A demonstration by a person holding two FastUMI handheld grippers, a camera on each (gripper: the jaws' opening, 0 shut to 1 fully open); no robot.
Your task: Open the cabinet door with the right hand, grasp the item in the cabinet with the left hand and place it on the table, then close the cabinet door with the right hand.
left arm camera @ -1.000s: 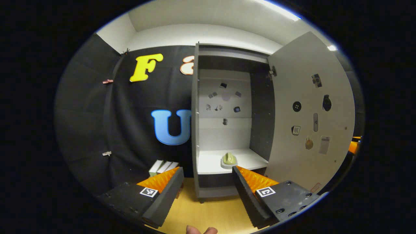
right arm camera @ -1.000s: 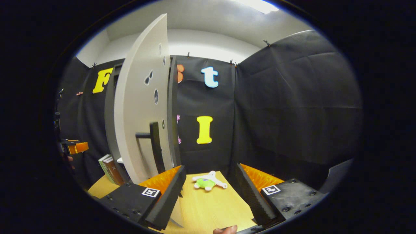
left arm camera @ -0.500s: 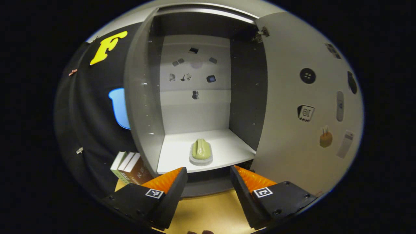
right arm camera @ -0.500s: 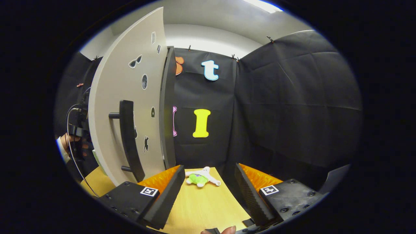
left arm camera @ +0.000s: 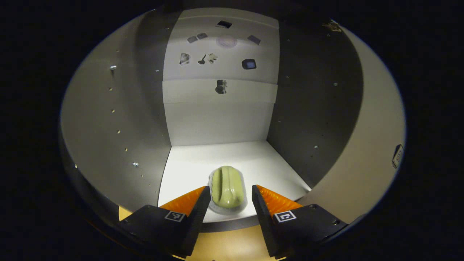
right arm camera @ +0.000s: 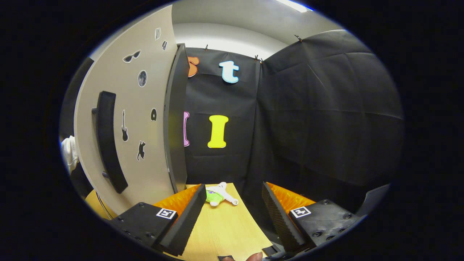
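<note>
The cabinet stands open. In the left gripper view a pale green ridged item point(left arm camera: 227, 187) on a whitish base lies near the front of the white shelf point(left arm camera: 261, 163). My left gripper point(left arm camera: 231, 195) is open at the shelf's front edge, one finger on either side of the item, not touching it. In the right gripper view the opened door point(right arm camera: 145, 119) with its dark bar handle point(right arm camera: 108, 141) stands to the left. My right gripper point(right arm camera: 232, 201) is open over the wooden table point(right arm camera: 224, 232), apart from the door, with nothing between its fingers.
A small green and white plush toy point(right arm camera: 217, 194) lies on the table beyond the right gripper. A person's white sleeve point(right arm camera: 69, 152) shows behind the door's edge. Cabinet side walls point(left arm camera: 108, 123) close in on both sides of the left gripper. Stickers dot the cabinet's back panel point(left arm camera: 217, 61).
My left gripper has moved forward into the cabinet until its fingers flank the green item. The right gripper has drifted right, away from the door, so the handle sits farther left.
</note>
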